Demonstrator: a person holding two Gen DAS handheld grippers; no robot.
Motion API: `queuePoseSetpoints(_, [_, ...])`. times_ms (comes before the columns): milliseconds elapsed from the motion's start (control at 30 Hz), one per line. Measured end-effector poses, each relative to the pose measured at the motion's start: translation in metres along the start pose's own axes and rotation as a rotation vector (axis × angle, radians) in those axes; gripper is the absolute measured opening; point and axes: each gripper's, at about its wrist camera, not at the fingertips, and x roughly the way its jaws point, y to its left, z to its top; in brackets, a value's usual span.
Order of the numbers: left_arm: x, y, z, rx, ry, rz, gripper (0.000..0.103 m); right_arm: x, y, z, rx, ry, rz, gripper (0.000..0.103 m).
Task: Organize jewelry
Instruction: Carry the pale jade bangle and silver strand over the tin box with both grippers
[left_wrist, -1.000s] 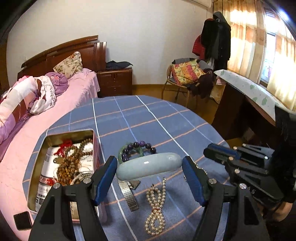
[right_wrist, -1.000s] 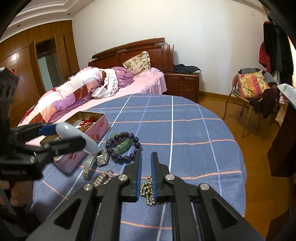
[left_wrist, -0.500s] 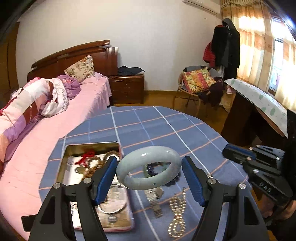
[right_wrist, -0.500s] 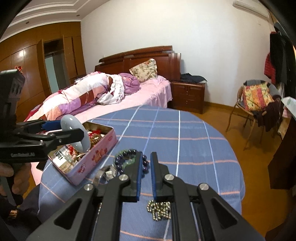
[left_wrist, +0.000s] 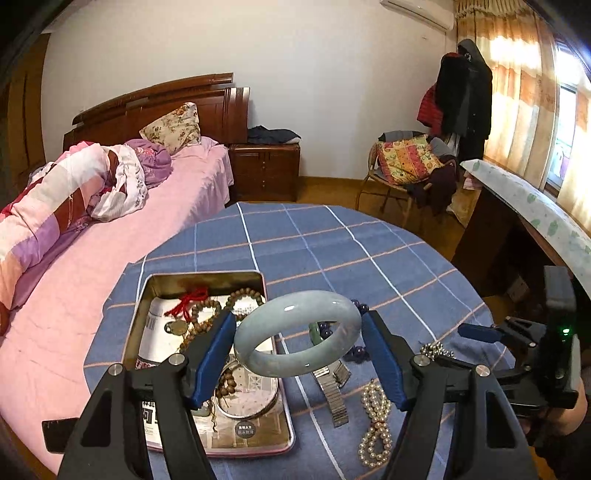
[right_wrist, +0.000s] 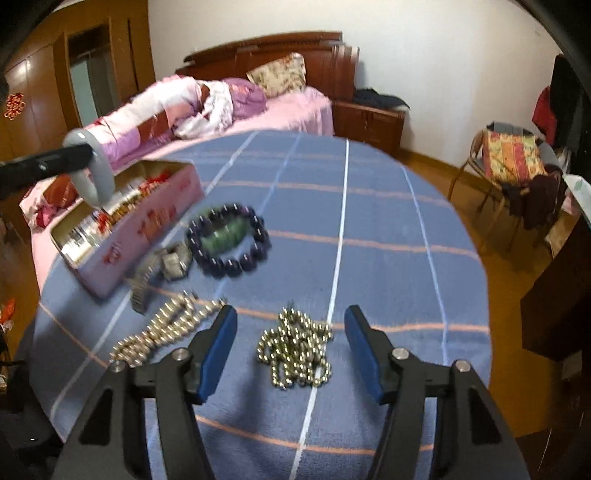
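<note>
My left gripper (left_wrist: 299, 354) is shut on a pale jade bangle (left_wrist: 295, 334) and holds it in the air above the right edge of the open pink tin (left_wrist: 146, 291), which holds wooden beads and a red cord. The bangle also shows in the right wrist view (right_wrist: 90, 173) over the tin (right_wrist: 147, 229). My right gripper (right_wrist: 291, 350) is open, its fingers either side of a heap of gold bead chain (right_wrist: 295, 350) on the blue checked tablecloth (right_wrist: 369, 221).
On the cloth lie a pearl strand (left_wrist: 375, 424), a metal watch (left_wrist: 332, 387), a purple bead bracelet (right_wrist: 227, 240) around a green stone piece, and pearls (right_wrist: 166, 328). A bed (left_wrist: 110, 221) is left, a chair (left_wrist: 402, 173) and desk to the right.
My left gripper lifted the bangle off the cloth and carried it left over the tin. My right gripper opened from shut and moved forward over the gold chain.
</note>
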Motion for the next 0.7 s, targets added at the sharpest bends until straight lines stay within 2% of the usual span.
queuePoseSetpoints(67, [0.001,-0.001,-0.002,0.006,0.007,0.000,0.066,0.005,0.000,-0.004,0.000,0.020,0.010,0.058])
queuePoseSetpoints(100, [0.001,-0.001,-0.002,0.008,0.009,0.000,0.052,0.008,0.001,-0.006,-0.008,0.032,0.007,0.055])
queuePoseSetpoints(133, [0.001,-0.001,-0.002,0.007,0.015,-0.014,0.039,0.011,0.002,-0.007,-0.017,0.045,0.008,0.046])
queuePoseSetpoints(167, [0.001,0.000,-0.001,0.003,0.020,-0.024,0.039,0.012,0.003,-0.008,-0.020,0.055,0.008,0.037])
queuePoseSetpoints(200, [0.000,0.000,-0.001,-0.002,0.016,-0.028,0.039,0.013,0.004,-0.009,-0.027,0.063,0.002,0.022])
queuePoseSetpoints(300, [-0.001,-0.003,0.000,0.017,0.013,-0.029,0.039,0.009,0.004,-0.010,-0.038,0.061,-0.006,0.013])
queuePoseSetpoints(467, [0.001,-0.004,-0.005,0.029,0.011,-0.024,0.039,0.000,0.002,-0.003,-0.026,0.023,-0.024,0.012])
queuePoseSetpoints(500, [0.003,-0.007,-0.008,0.044,0.020,-0.024,0.042,-0.002,0.002,-0.002,-0.024,0.015,-0.022,0.012])
queuePoseSetpoints(567, [0.008,-0.012,-0.012,0.059,0.043,-0.030,0.056,-0.003,0.003,0.002,-0.025,0.006,-0.018,0.012])
queuePoseSetpoints(600, [0.011,-0.015,-0.015,0.064,0.051,-0.024,0.067,-0.003,0.004,0.003,-0.026,0.002,-0.018,0.012])
queuePoseSetpoints(700, [0.017,-0.030,-0.024,0.104,0.070,-0.034,0.068,-0.004,0.002,0.002,-0.015,-0.010,-0.002,0.012])
